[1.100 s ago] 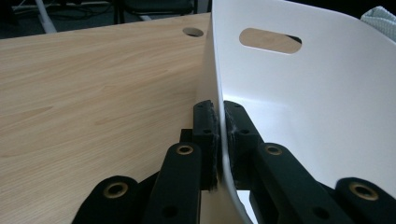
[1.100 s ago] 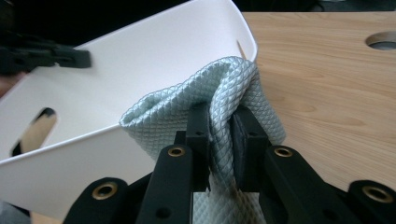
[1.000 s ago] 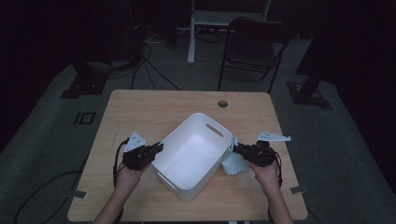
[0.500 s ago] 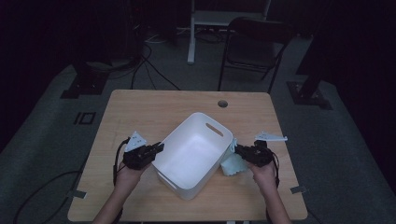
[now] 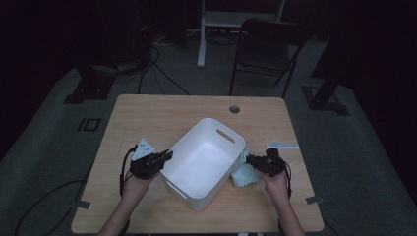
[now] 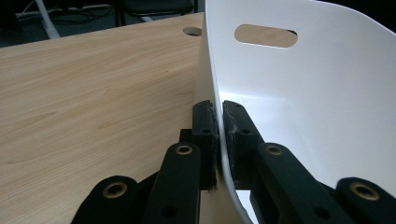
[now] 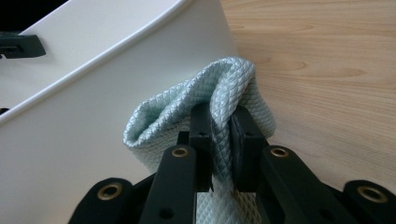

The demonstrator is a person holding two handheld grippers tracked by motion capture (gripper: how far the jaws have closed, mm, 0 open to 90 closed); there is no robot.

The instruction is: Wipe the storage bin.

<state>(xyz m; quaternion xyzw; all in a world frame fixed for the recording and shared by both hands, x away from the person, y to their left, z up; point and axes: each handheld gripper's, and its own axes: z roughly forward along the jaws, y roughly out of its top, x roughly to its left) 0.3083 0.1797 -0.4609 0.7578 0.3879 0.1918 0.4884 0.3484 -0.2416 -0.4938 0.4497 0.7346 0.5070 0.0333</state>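
A white plastic basket (image 5: pixel 204 162) with a slot handle stands slantwise on the wooden table (image 5: pixel 162 115). My left gripper (image 5: pixel 165 156) is shut on the basket's left rim; in the left gripper view its two jaws pinch the thin white wall (image 6: pixel 280 84), one inside and one outside. A pale mint quilted cloth (image 5: pixel 243 172) lies against the basket's right side. My right gripper (image 5: pixel 252 160) is shut on a bunched fold of that cloth (image 7: pixel 224 88), right beside the basket's outer wall (image 7: pixel 93 107).
A small white flat piece (image 5: pixel 282 145) lies on the table near the right edge. A round cable hole (image 5: pixel 234 109) sits at the table's far side. A dark chair (image 5: pixel 268 46) and cables stand beyond the table.
My right gripper has sunk a little toward the table beside the basket, with the cloth between its jaws. The left gripper and the basket have kept still.
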